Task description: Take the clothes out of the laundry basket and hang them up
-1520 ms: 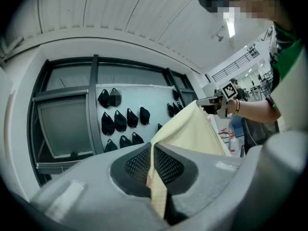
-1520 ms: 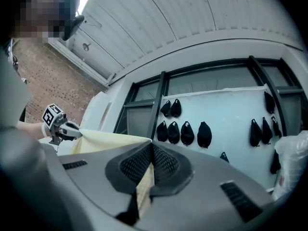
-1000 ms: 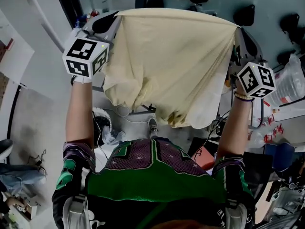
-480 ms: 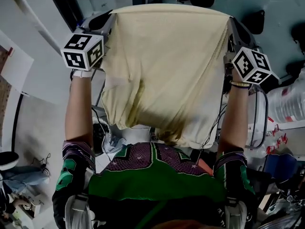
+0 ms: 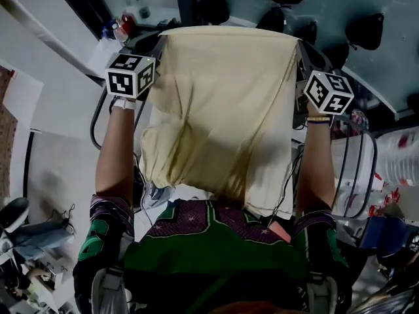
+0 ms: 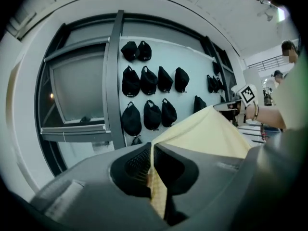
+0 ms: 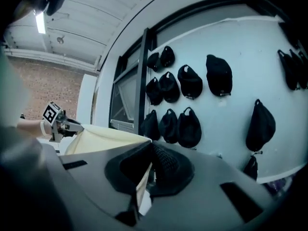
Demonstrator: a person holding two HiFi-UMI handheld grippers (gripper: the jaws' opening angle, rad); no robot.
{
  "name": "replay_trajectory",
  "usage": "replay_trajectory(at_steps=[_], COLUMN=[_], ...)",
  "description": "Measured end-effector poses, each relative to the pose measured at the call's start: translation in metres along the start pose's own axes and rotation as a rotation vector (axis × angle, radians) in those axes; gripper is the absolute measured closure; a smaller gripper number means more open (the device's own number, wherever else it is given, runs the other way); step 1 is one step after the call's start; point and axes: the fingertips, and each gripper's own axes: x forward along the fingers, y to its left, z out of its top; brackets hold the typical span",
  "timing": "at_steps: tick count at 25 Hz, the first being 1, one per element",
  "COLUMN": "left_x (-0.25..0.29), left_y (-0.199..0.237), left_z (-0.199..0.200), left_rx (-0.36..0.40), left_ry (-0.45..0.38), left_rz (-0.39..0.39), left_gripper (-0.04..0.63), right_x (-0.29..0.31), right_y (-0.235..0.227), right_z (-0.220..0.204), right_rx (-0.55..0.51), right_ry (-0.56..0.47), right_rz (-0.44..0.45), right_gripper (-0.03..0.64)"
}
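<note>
Head view: a cream-yellow garment (image 5: 222,110) fills the centre of the frame, pulled out flat between both tools. Its top edge runs straight across the upper middle and its lower part hangs down to the person's chest. The left gripper (image 5: 159,42) holds the upper left corner and the right gripper (image 5: 300,46) the upper right corner. Black caps (image 5: 366,30) hang on the pale wall at upper right.

Left gripper view: jaws pressed together, pinching a fold of the garment (image 6: 211,129) at lower centre. The cloth stretches off to the right, towards the other tool's marker cube (image 6: 247,94).

Right gripper view: jaws likewise clamped on the garment's edge (image 7: 143,179) at lower centre. The cloth extends to the left. Rows of black caps (image 7: 187,124) hang on the wall behind.
</note>
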Motion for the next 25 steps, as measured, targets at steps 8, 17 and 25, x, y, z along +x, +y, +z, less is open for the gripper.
replay_trajectory(at_steps=[8, 17, 25], left_x=[0.068, 0.103, 0.101], left_y=[-0.008, -0.029, -0.035], left_z=[-0.074, -0.133, -0.157], left_rx=[-0.075, -0.099, -0.074], left_ry=[0.124, 0.237, 0.290], left_rz=[-0.018, -0.038, -0.046], left_gripper=[0.577, 0.575, 0.454], right_x=[0.037, 0.043, 0.026], right_y=[-0.033, -0.049, -0.056], right_z=[-0.090, -0.156, -0.191], right_rx=[0.070, 0.100, 0.058], right_ry=[0.144, 0.287, 0.407], right_rz=[0.003, -0.022, -0.014], right_gripper=[0.615, 0.575, 0.488])
